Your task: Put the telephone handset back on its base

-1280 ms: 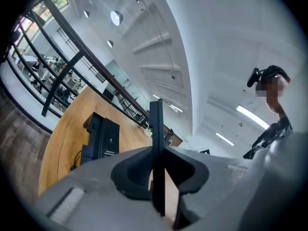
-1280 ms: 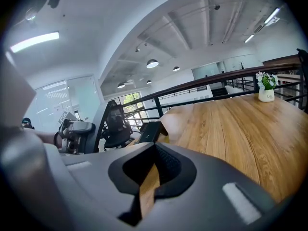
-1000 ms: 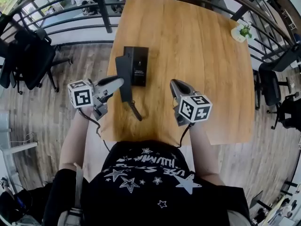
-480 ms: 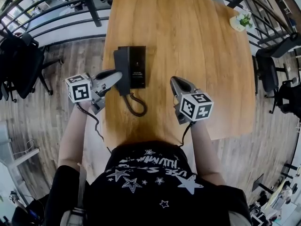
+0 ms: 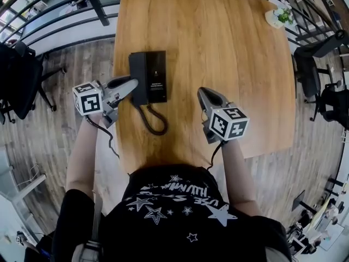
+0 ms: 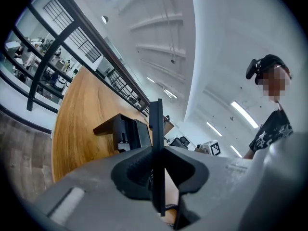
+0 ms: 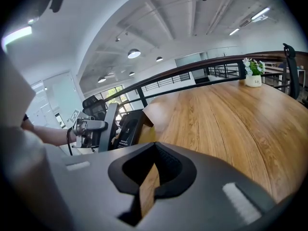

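head view: left claw (image 5: pixel 130 84) grips the handset (image 5: pixel 138 76) beside the base (image 5: pixel 157 75) on the table (image 5: pixel 218 48). left gripper view: clamped on its thin edge; seat it level before releasing. right gripper view: right claw (image 7: pixel 154 150) closed, empty.

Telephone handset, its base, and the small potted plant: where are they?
telephone handset (image 5: pixel 137 67), head view, upper half of its back.
base (image 5: pixel 158 75), head view, middle of its top face.
potted plant (image 5: pixel 282 16), head view, its green leaves.
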{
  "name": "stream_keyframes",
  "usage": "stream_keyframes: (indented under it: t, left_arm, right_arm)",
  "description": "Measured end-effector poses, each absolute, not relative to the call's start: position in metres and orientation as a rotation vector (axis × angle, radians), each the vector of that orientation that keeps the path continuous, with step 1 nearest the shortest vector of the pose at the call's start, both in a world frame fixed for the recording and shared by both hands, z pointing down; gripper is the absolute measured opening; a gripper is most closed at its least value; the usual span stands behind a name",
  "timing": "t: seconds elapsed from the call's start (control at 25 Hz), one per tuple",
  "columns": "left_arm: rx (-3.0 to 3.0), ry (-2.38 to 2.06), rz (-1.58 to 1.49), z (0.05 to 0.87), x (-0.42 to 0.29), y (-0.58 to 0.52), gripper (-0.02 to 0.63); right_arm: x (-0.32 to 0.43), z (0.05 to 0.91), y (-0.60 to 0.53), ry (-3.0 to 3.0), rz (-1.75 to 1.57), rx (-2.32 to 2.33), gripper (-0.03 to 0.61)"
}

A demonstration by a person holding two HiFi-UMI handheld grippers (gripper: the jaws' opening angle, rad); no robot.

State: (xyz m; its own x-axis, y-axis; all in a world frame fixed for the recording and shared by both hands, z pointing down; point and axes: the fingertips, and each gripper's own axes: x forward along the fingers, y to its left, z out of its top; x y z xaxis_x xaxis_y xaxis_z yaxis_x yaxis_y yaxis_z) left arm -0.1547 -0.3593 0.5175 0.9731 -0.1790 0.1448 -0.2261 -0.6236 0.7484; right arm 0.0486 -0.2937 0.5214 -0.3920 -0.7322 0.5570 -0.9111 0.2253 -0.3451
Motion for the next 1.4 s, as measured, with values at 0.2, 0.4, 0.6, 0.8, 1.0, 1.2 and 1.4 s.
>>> stream_keyframes:
  t: [0.2, 0.4, 0.6, 0.8, 1.0, 1.2, 1.4]
  left_arm:
    - [2.254, -0.259, 0.062, 0.523, -0.155, -0.365, 0.079]
    - [2.253, -0.256, 0.092, 0.53, -0.156, -0.366, 0.078]
    - [2.243, -0.268, 0.084, 0.537, -0.155, -0.365, 0.078]
    - [2.223, -0.294, 0.085, 0.545, -0.151, -0.365, 0.08]
    - [2.209, -0.315, 0.085, 0.553, -0.152, -0.367, 0.081]
    - [2.183, -0.337, 0.096, 0.558, -0.152, -0.371, 0.086]
    - [2.162, -0.359, 0.112, 0.566, -0.156, -0.376, 0.089]
  right_arm:
    - [0.049, 0.527, -0.294, -2.205, 0.942, 1.548, 0.0]
    - [0.045, 0.532, -0.297, -2.2, 0.947, 1.545, 0.0]
    - [0.041, 0.533, -0.297, -2.201, 0.953, 1.545, 0.0]
    - [0.043, 0.533, -0.296, -2.202, 0.954, 1.545, 0.0]
    - [0.046, 0.534, -0.297, -2.203, 0.96, 1.547, 0.0]
    - [0.044, 0.533, -0.295, -2.203, 0.965, 1.55, 0.0]
    - [0.044, 0.532, -0.295, -2.203, 0.968, 1.552, 0.0]
